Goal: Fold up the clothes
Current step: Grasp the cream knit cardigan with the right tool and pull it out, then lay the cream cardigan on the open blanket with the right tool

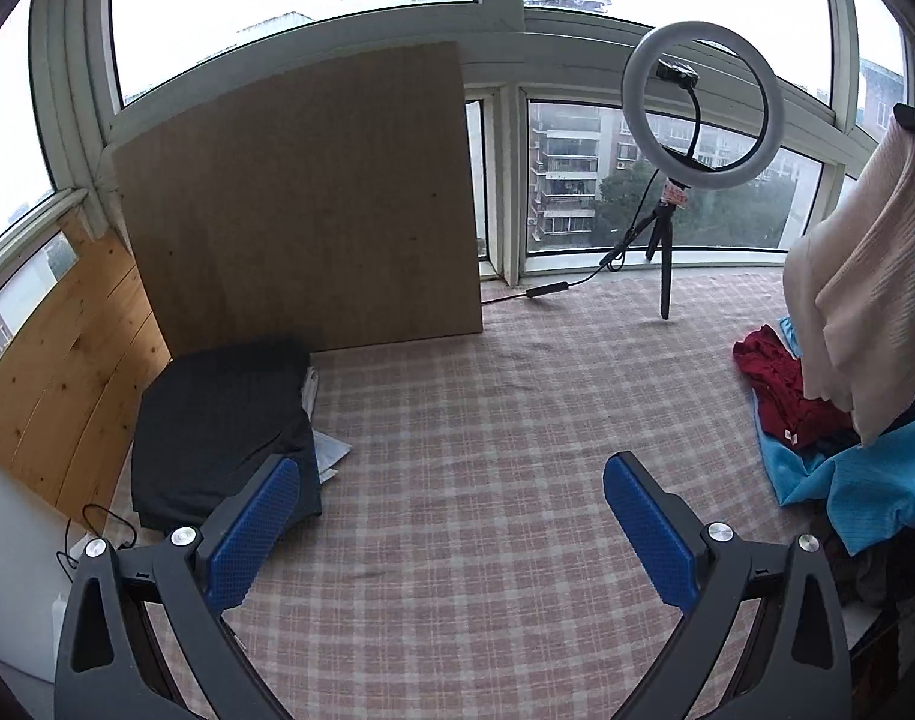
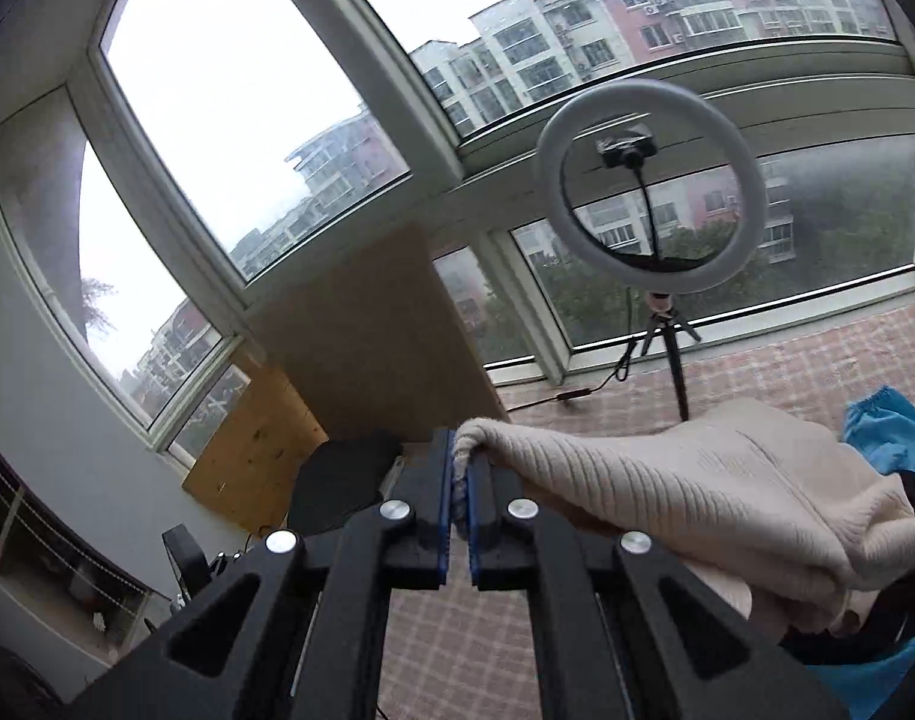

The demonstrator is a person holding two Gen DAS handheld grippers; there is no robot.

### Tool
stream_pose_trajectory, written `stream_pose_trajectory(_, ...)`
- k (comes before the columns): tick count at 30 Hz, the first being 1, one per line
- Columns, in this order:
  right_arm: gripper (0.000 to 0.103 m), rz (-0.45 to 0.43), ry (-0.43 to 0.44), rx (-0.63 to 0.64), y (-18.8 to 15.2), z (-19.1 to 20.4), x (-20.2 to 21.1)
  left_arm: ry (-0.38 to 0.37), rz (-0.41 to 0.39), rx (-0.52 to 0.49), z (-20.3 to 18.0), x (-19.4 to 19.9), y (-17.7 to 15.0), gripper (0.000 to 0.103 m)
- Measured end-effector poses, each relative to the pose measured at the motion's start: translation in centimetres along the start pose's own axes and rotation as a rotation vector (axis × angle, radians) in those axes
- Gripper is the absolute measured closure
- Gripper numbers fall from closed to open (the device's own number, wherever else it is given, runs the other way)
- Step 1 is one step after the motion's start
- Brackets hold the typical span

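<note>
My left gripper (image 1: 451,483) stands open over the pink checked cloth (image 1: 487,420), nothing between its blue pads. A cream ribbed sweater (image 1: 859,288) hangs at the right edge of the left wrist view, lifted above a heap with a red garment (image 1: 778,384) and a blue garment (image 1: 877,480). In the right wrist view my right gripper (image 2: 462,468) is shut on an edge of that cream sweater (image 2: 697,480), which drapes away to the right. A folded black garment (image 1: 223,420) lies at the left by the boards.
A brown board (image 1: 301,198) and a pine panel (image 1: 67,360) lean against the windows at the left. A ring light on a small tripod (image 1: 700,105) stands at the back, its cable (image 1: 547,290) running over the cloth. White papers (image 1: 328,450) lie beside the black garment.
</note>
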State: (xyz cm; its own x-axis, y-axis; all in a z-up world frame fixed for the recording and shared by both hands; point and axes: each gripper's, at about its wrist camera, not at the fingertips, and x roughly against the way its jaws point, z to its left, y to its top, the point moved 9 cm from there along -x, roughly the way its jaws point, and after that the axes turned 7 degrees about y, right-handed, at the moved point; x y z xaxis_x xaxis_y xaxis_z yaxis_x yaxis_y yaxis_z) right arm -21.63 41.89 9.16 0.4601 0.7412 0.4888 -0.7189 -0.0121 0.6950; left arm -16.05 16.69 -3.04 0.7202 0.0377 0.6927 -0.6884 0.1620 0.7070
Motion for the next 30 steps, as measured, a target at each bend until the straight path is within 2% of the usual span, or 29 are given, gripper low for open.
stream_pose_trajectory(1,0.089,0.100,0.007,0.040,-1.8,0.9,-3.4,0.008,0.015,0.006,0.8,-0.3,-0.6,0.001)
stream_pose_trajectory(3,0.088,0.232,-0.027,0.011,-5.1,-0.2,-6.6,0.009,0.039,0.013,1.8,-0.7,-1.7,0.001)
stream_pose_trajectory(4,0.088,0.246,-0.038,-0.015,-6.3,-1.6,-6.7,0.000,0.046,0.012,2.0,-0.9,-2.2,0.001)
stream_pose_trajectory(5,0.083,0.241,-0.046,-0.042,-7.3,-3.2,-6.1,-0.015,0.053,0.007,1.7,-1.1,-2.8,0.001)
stream_pose_trajectory(6,0.064,0.236,-0.053,-0.068,-8.4,-4.9,-5.6,-0.039,0.068,-0.008,0.8,-1.4,-3.4,0.001)
stream_pose_trajectory(7,0.052,0.226,-0.131,-0.071,-9.5,-6.9,-4.9,-0.067,0.086,-0.030,-0.4,-1.9,-4.1,0.001)
stream_pose_trajectory(8,0.035,0.232,-0.208,-0.084,-10.9,-9.2,-4.4,-0.094,0.105,-0.051,-1.6,-2.4,-4.7,0.001)
stream_pose_trajectory(11,0.035,0.276,-0.405,-0.145,-15.6,-16.1,-3.5,-0.169,0.158,-0.124,-5.4,-3.8,-6.8,0.001)
stream_pose_trajectory(13,0.035,0.317,-0.378,-0.201,-19.0,-18.0,-4.6,-0.179,0.188,-0.159,-7.6,-4.9,-7.7,0.001)
stream_pose_trajectory(16,0.035,0.409,-0.240,-0.202,-23.9,-16.1,-8.5,-0.165,0.214,-0.174,-8.4,-5.8,-8.1,0.001)
stream_pose_trajectory(17,0.035,0.443,-0.221,-0.180,-25.4,-15.2,-9.9,-0.155,0.215,-0.167,-8.0,-5.9,-8.0,0.001)
stream_pose_trajectory(20,0.035,0.571,-0.247,-0.067,-29.1,-13.8,-14.1,-0.117,0.223,-0.141,-6.2,-6.2,-7.7,0.001)
stream_pose_trajectory(21,0.050,0.597,-0.259,-0.022,-29.8,-13.5,-15.1,-0.099,0.224,-0.132,-5.4,-6.3,-7.6,0.001)
stream_pose_trajectory(23,0.094,0.624,-0.250,0.013,-29.3,-13.3,-15.4,-0.063,0.222,-0.106,-3.7,-6.3,-7.5,0.001)
stream_pose_trajectory(25,0.095,0.543,-0.180,-0.044,-25.8,-12.6,-14.2,-0.031,0.217,-0.075,-1.9,-6.1,-7.4,0.001)
stream_pose_trajectory(30,0.095,0.359,0.002,0.051,-14.5,-2.8,-13.8,0.029,0.194,0.020,3.0,-4.8,-7.8,0.001)
